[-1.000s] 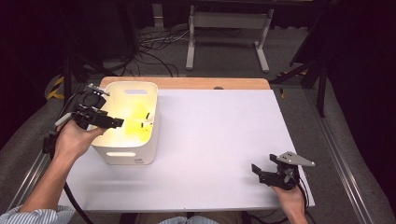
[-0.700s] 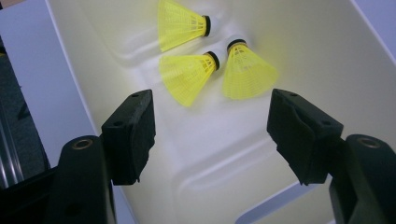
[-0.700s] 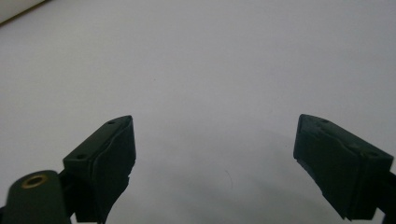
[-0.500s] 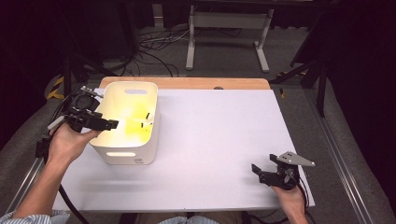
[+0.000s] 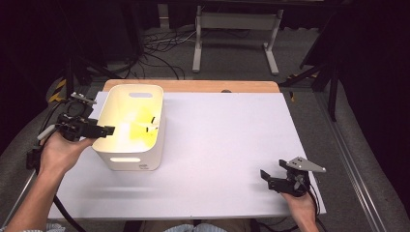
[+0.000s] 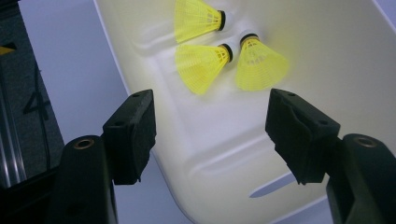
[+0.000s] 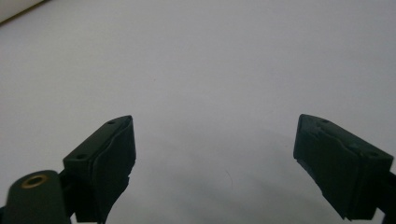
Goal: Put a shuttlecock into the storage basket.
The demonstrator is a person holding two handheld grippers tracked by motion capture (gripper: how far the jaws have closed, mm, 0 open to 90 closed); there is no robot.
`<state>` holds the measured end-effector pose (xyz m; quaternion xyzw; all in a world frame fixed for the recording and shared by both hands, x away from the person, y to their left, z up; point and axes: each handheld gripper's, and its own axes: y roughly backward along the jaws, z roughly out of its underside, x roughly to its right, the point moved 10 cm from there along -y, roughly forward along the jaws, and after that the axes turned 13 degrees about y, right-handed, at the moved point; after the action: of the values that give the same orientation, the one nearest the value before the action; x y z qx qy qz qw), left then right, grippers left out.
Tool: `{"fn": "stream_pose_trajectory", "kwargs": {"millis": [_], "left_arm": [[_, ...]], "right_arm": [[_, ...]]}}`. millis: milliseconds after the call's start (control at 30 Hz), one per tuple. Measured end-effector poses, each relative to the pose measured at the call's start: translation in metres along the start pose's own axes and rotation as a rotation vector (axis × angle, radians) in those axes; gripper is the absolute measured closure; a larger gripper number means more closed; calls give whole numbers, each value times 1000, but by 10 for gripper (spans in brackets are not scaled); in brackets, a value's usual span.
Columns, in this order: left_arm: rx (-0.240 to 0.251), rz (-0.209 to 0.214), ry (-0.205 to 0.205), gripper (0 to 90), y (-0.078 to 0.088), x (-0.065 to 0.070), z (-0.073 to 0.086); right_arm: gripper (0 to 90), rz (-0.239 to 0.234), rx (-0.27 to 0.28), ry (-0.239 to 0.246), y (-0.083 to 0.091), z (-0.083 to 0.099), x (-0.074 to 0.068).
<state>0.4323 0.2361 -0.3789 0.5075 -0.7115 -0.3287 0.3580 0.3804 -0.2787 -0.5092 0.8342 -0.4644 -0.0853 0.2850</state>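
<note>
The white bin (image 6: 299, 60) holds three yellow shuttlecocks (image 6: 201, 67); left gripper (image 6: 210, 123) and right gripper (image 7: 215, 154) jaws spread, empty.

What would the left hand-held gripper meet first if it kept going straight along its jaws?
Probably the white bin: the left hand-held gripper, jaws open and empty, aims over the near rim toward its inside floor, where three yellow shuttlecocks lie farther on. Depth is uncertain.

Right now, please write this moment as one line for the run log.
left gripper: open, over bin near edge | shuttlecocks: three, in bin | right gripper: open, empty, over table
</note>
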Motion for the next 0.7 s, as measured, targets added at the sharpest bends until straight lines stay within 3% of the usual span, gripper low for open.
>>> {"fn": "stream_pose_trajectory", "kwargs": {"millis": [700], "left_arm": [[38, 6, 58, 341, 12, -20, 12]], "right_arm": [[134, 0, 1, 3, 0, 0, 0]]}}
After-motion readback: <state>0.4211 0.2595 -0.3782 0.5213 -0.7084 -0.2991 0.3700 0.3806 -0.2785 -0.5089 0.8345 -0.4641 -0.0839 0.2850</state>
